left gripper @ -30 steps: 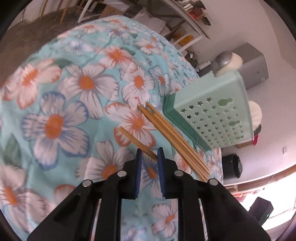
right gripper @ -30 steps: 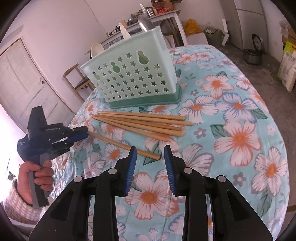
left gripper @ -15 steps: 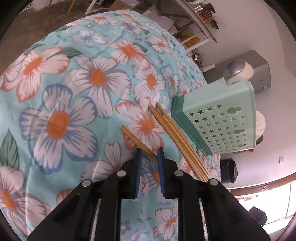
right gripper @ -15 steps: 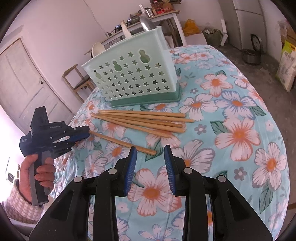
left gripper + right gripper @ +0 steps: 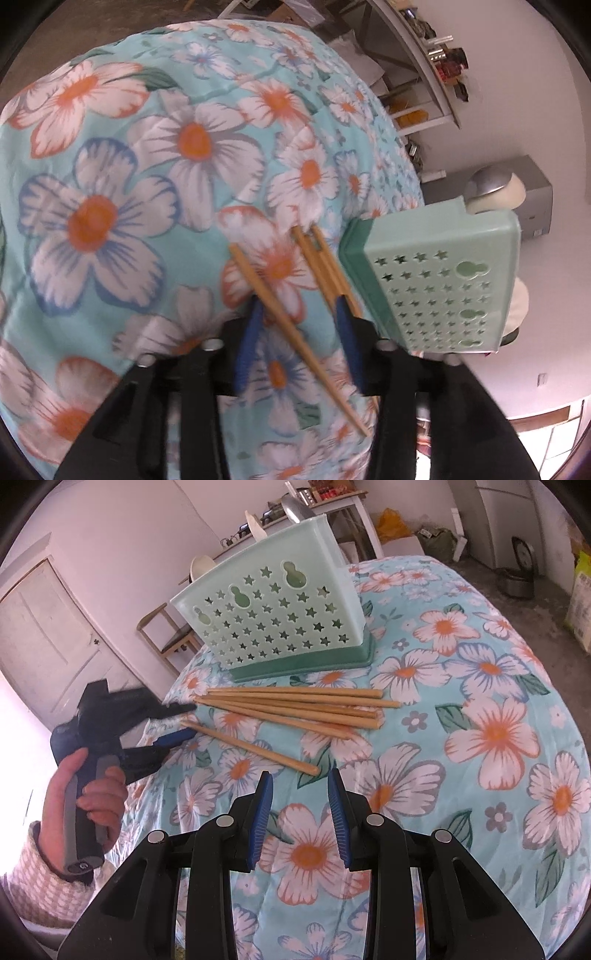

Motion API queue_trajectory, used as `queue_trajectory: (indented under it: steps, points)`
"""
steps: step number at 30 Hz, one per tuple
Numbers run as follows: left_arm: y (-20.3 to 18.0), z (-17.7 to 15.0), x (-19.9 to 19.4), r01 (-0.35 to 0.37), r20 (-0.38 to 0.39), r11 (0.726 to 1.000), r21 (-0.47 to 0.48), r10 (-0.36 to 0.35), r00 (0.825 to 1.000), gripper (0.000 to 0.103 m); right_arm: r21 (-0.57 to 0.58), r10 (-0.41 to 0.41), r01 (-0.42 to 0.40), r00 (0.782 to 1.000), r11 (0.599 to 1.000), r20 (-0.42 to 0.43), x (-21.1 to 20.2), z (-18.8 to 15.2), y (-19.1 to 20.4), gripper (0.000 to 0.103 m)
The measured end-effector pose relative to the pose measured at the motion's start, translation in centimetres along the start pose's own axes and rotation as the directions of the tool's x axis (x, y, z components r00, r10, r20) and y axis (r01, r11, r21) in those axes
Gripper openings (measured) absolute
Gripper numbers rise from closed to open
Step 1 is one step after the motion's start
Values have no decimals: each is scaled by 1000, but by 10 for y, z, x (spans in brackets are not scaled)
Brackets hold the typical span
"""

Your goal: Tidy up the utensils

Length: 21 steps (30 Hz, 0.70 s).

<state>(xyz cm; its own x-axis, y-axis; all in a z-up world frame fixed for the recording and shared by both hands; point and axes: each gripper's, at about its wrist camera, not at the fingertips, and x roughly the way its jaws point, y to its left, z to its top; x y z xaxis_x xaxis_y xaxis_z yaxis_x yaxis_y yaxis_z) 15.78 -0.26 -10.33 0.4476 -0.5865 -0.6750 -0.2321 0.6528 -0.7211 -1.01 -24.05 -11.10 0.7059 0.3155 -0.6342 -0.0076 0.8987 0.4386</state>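
Soft daylight fills both fisheye views, blowing out to white at a doorway [image 5: 14, 716] on the left. Edges bend into black vignettes. The left wrist view is motion-blurred.

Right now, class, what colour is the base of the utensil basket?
Darker green than its pale mint walls; the basket base shows best in the right wrist view.

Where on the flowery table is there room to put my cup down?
The flowered tablecloth is bare right of the chopsticks and the green utensil basket. It is crowded in front of the basket, where the chopsticks lie and the left claw reaches in.
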Motion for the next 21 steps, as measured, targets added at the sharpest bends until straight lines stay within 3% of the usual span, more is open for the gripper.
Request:
queue_trajectory:
  steps: [4, 15, 21]
  points:
    - [-10, -4, 2, -2, 29, 1000, -11, 2, 1000, 65, -15, 16, -16, 1000, 1000, -16, -1, 1, -1, 30]
    - [-18, -9, 5, 35, 83, 999, -11, -34, 996, 78, -74, 28, -34, 996, 997, -84, 2, 1, 2, 30]
    - [-17, -12, 3, 39, 93, 999, -4, -38, 995, 82, -63, 27, -32, 997, 998, -78, 1, 4, -2, 31]
